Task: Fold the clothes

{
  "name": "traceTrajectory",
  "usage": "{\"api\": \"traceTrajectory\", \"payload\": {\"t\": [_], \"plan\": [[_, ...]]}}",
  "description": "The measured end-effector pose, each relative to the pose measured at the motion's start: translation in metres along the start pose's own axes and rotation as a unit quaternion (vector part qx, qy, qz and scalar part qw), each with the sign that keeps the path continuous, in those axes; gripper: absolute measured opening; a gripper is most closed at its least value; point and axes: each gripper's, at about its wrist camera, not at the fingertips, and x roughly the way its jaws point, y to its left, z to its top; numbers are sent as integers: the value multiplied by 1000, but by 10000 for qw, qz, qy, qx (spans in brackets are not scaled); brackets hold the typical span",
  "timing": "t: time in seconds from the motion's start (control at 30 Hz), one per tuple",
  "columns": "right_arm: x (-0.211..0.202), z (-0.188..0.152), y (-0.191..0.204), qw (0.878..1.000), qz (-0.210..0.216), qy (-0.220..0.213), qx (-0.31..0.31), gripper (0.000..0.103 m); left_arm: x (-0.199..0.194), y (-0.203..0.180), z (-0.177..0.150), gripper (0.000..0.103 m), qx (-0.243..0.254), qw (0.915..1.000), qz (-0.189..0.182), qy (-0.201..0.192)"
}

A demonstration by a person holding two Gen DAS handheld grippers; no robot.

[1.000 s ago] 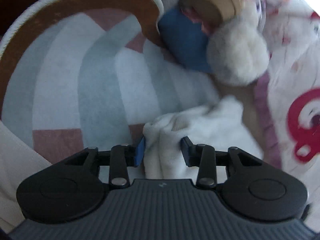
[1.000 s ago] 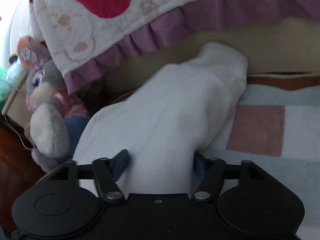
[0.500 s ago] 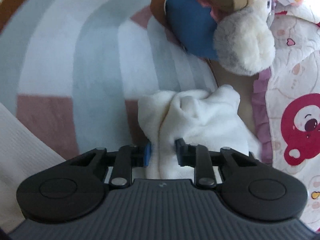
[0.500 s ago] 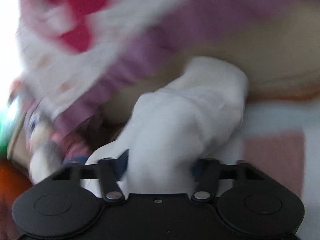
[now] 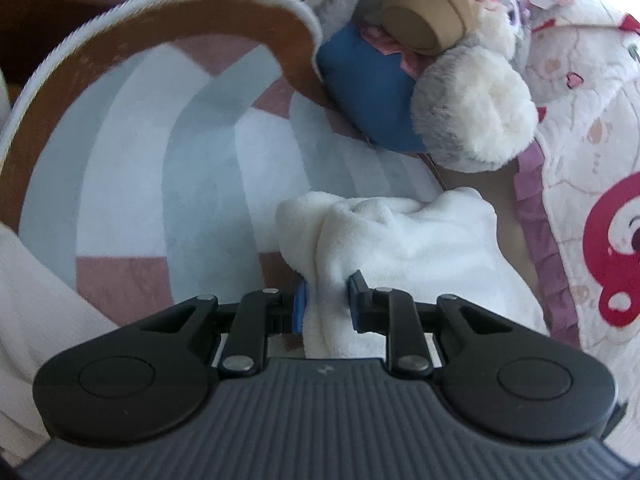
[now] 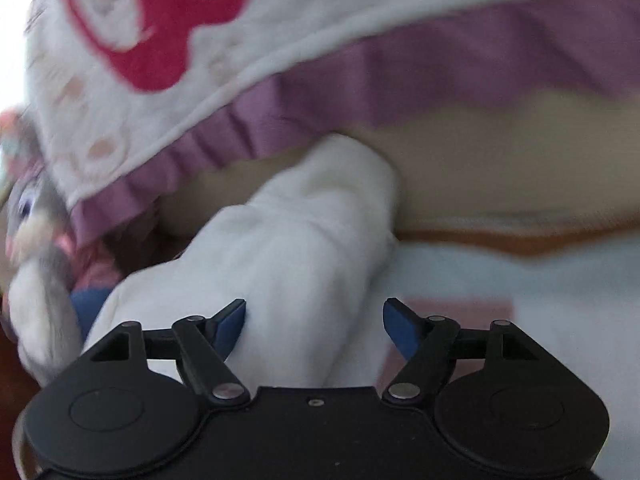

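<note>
Motion-blurred quilt (image 6: 168,92) and plush rabbit (image 6: 36,240), right wrist view.

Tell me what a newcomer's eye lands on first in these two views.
First, the fluffy white garment, bunched at centre and pinched by the left gripper, while the right gripper stands open around it. Next, the grey plush rabbit above it, and the quilt with a red cartoon print and purple ruffle on the right.

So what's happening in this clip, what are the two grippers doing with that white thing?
A person is handling a white fleece garment over a striped rug. The left gripper is pinched shut on a bunched fold of it. The right gripper stands open, the cloth lying between its fingers without being clamped. A plush rabbit and a quilt with purple ruffle sit close behind.
</note>
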Motion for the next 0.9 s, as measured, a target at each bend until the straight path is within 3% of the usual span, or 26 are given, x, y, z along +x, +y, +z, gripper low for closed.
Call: {"api": "traceTrajectory", "payload": {"t": [0.03, 0.17, 0.23, 0.3, 0.37, 0.47, 0.6, 0.67, 0.73, 0.83, 0.9], "plan": [[-7, -8, 6, 10000, 4, 4, -12, 79, -1, 1, 0, 22, -36, 10000, 25, -3], [-32, -58, 62, 9890, 277, 310, -1419, 79, -7, 4, 3, 22, -127, 9994, 267, -169], [-46, -87, 87, 9783, 93, 335, -2043, 79, -17, -1, 6, 20, 212, 9950, 811, -543], [-60, -108, 97, 9752, -67, 251, -2196, 79, -24, -4, 13, 18, 487, 9906, 1037, -753], [-71, -123, 99, 9766, -43, 210, -2142, 78, -28, -1, 17, 18, 345, 9930, 880, -712], [-89, -144, 95, 9774, 41, 188, -2104, 78, -32, -11, 15, 18, 528, 9950, 412, -737], [-106, -159, 83, 9836, 302, 301, -1752, 78, -25, -44, 3, 20, 1485, 9882, -167, -342], [-108, -163, 75, 9866, 599, 540, -1419, 78, -14, -60, -9, 22, 2183, 9757, 150, -46], [-109, -168, 71, 9843, 831, 817, -1329, 78, -3, -65, -21, 21, 2650, 9614, 737, 50], [-118, -177, 71, 9781, 971, 1039, -1520, 78, 8, -53, -22, 21, 2595, 9583, 1148, 347], [-130, -185, 75, 9737, 957, 1049, -1783, 73, 9, -46, -21, 30, 2500, 9588, 1293, 394]]}}
